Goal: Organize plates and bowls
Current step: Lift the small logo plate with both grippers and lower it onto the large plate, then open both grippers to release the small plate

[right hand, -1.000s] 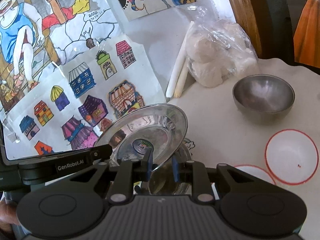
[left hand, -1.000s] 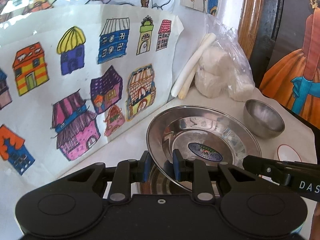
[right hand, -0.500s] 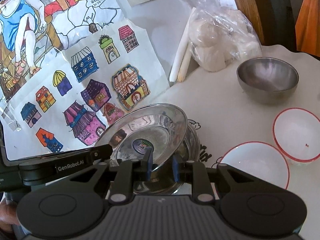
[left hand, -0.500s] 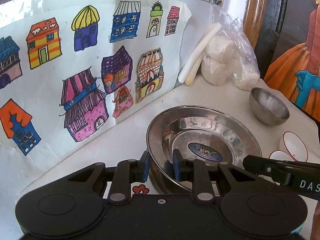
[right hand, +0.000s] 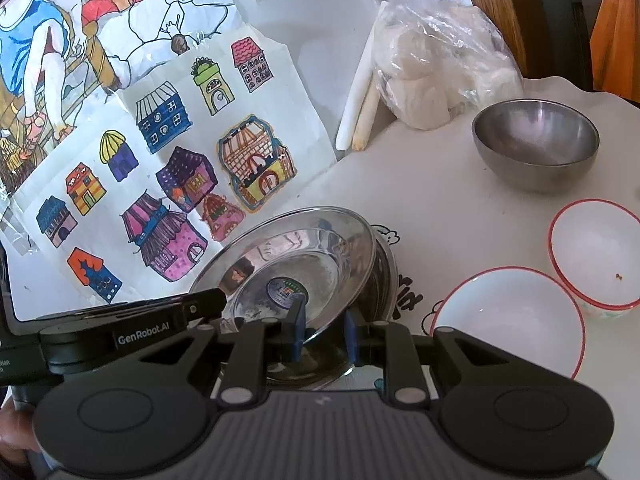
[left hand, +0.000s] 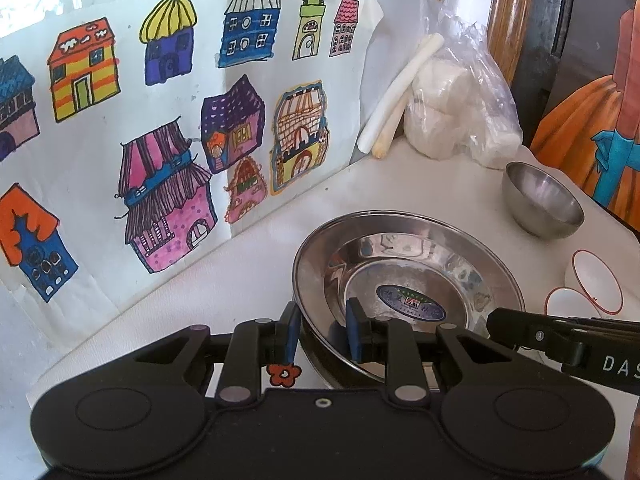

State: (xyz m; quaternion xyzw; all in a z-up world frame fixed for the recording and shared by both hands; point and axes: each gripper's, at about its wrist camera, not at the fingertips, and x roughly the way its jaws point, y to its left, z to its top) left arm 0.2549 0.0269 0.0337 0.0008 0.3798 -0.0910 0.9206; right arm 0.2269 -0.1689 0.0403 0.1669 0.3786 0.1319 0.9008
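A shiny steel plate [left hand: 404, 276] with a round sticker in its middle is held by its rim from two sides. My left gripper [left hand: 322, 332] is shut on its near-left rim. My right gripper [right hand: 324, 332] is shut on the rim at the other side, and the plate [right hand: 304, 264] is tilted in that view. Right under it sits a second steel dish [right hand: 384, 276], partly hidden. Each view shows the other gripper's finger reaching the plate. A steel bowl [right hand: 536, 144] and two white red-rimmed bowls [right hand: 508, 320] [right hand: 596, 252] stand to the right.
Children's drawings of houses [left hand: 168, 152] lean against the wall on the left. A plastic bag of white lumps [left hand: 452, 112] and two white sticks [left hand: 400, 92] lie at the back. The white tabletop [right hand: 432, 208] ends at the right by a wooden frame [left hand: 508, 12].
The background has slid upward in both views, and more of the white bowls and the lower dish shows. Both grippers keep the same hold on the plate.
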